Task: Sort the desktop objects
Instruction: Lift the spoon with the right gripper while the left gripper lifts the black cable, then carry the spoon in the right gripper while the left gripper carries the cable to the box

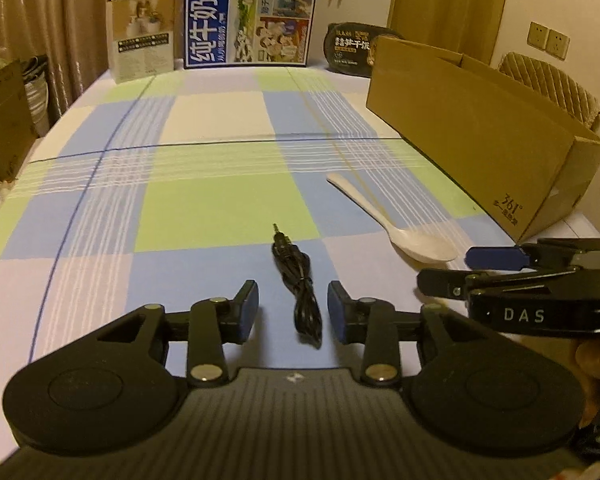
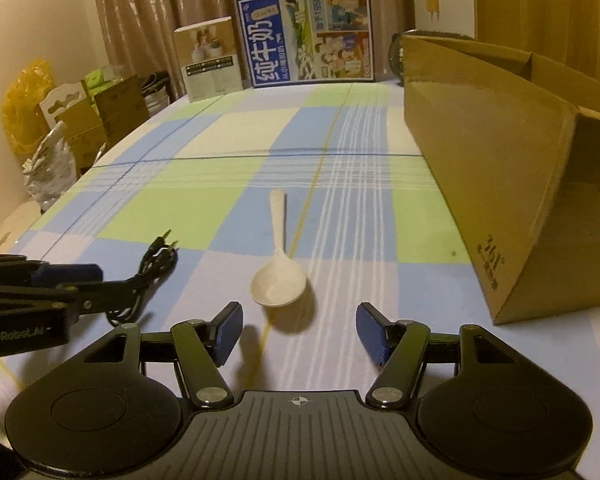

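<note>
We are holding our left tool (image 1: pixel 293 310) partly open around the black cable (image 1: pixel 298 288), not squeezing. Our right tool (image 2: pixel 299 332) is gaping wider before the white spoon (image 2: pixel 278 276). The cardboard box (image 2: pixel 500 184) is sitting right of the spoon, its inside hidden. Bare counter (image 1: pixel 220 152) is stretching far ahead.

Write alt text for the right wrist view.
The right gripper, jaws open and empty, points at a white plastic spoon lying bowl-nearest on a blue, green and white checked tablecloth. The left gripper reaches in from the left beside a coiled black audio cable; an open cardboard box stands at right.
</note>
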Tool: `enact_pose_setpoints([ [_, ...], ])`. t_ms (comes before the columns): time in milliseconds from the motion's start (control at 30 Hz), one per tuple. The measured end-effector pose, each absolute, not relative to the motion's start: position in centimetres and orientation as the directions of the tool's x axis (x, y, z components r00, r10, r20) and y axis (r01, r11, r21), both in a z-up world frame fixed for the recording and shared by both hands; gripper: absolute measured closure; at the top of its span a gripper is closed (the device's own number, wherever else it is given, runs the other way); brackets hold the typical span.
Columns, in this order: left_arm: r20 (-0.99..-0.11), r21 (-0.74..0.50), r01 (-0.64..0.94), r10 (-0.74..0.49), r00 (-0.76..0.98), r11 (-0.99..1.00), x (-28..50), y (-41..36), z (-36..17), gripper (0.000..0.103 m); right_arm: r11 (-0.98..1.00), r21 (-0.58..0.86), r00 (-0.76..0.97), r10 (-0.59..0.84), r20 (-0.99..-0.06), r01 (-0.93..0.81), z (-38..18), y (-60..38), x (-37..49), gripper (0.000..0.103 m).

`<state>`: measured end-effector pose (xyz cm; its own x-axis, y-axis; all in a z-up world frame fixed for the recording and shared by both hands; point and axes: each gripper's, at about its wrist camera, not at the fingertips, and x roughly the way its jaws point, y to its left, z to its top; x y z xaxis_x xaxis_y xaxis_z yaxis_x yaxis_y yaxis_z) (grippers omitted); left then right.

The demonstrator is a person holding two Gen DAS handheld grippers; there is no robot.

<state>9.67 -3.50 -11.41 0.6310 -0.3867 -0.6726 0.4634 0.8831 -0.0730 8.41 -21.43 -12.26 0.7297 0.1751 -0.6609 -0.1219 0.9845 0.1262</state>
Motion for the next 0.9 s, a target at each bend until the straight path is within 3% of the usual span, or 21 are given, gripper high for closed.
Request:
enact_pose_setpoints([
  [633,-0.684,-0.026,0.468,-0.357,0.636,0.883,10.6,-5.3,-13.1,0.072,0.985,0.038,0.780,0.156,-0.606,-0.168,-13.5,-20.6,8.5,0.043],
  [800,-0.687,-0.029,0.454,-0.348,0.639,0.891,11.0,-5.2,-13.0,0.089,0.982,0.033,0.777,0.166,-0.607,-0.184,-13.6,-20.4,8.9,0.043],
  [900,-0.692,-0.043,0.448,-0.349,0.631,0.893,11.2,-5.0,-12.9,0.092,0.980,0.035,0.775,0.178,-0.607,-0.197,-13.6,-20.1,9.2,0.043],
])
